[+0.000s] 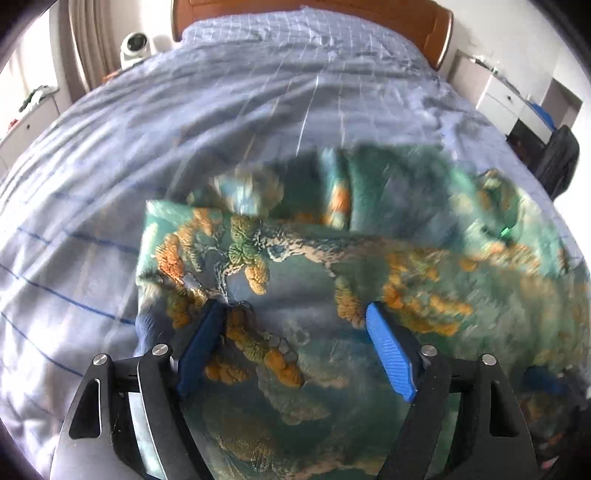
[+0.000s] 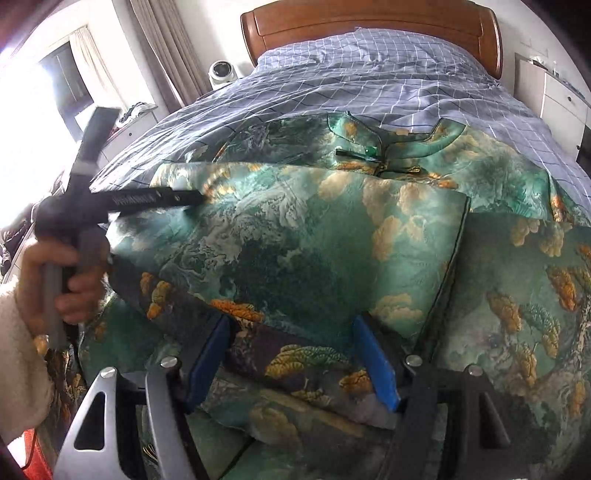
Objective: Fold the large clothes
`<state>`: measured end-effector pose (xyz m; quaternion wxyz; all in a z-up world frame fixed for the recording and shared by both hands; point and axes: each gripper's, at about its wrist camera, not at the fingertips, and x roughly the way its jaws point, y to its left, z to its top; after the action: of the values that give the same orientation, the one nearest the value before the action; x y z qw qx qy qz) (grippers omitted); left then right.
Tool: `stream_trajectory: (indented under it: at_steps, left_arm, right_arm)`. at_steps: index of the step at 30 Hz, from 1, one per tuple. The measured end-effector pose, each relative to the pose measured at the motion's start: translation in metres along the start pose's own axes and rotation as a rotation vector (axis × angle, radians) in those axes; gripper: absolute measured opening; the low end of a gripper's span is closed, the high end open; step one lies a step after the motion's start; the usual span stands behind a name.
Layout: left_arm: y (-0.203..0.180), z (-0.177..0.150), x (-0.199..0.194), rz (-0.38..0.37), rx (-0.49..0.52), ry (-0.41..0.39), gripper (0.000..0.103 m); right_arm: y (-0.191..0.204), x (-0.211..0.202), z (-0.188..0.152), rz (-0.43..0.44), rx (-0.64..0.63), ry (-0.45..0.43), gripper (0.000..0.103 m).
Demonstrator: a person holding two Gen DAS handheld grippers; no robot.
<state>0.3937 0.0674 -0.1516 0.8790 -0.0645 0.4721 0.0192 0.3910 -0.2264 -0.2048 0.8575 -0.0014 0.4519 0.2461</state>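
Note:
A large green garment [image 2: 314, 236] printed with orange and cream clouds lies on the bed, with a flap folded over its middle. Its stand-up collar [image 2: 373, 147] with a green bead points toward the headboard. My right gripper [image 2: 291, 325] is open, low over the near folded edge, and cloth lies between its blue pads [image 2: 373, 362]. My left gripper [image 1: 295, 310] is also open, just above the garment [image 1: 303, 266] near its left edge; this view is blurred. In the right wrist view a hand [image 2: 55, 280] in a cream sleeve holds the left gripper's handle at the garment's left side.
A blue checked cover [image 2: 388, 70] spreads over the bed up to a wooden headboard [image 2: 369, 18]. A white round camera [image 2: 221, 72] stands left of the bed by the curtains. White drawers [image 1: 506, 96] and a black bag [image 1: 557, 162] are at the right.

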Motion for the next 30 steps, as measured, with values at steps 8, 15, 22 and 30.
stream_trajectory:
  at_steps: [8,15,22,30]
  left_arm:
    - [-0.007,0.018,0.027,0.005,-0.018,0.036,0.095]
    - [-0.002,0.004,0.011,-0.026,0.010,0.027,0.096]
    - [0.001,-0.051,-0.083,-0.040,0.104,-0.056,0.097]
    - [0.011,-0.149,-0.162,-0.024,0.139,-0.084,0.100]
  right_arm:
    - [0.002,0.000,-0.002,-0.011,-0.010,-0.013,0.070]
    - [0.006,0.000,-0.002,-0.028,-0.021,-0.019,0.072]
    - [0.022,-0.055,-0.013,-0.059,-0.023,-0.072,0.078]
    - [0.009,-0.150,-0.074,-0.118,0.029,-0.125,0.081]
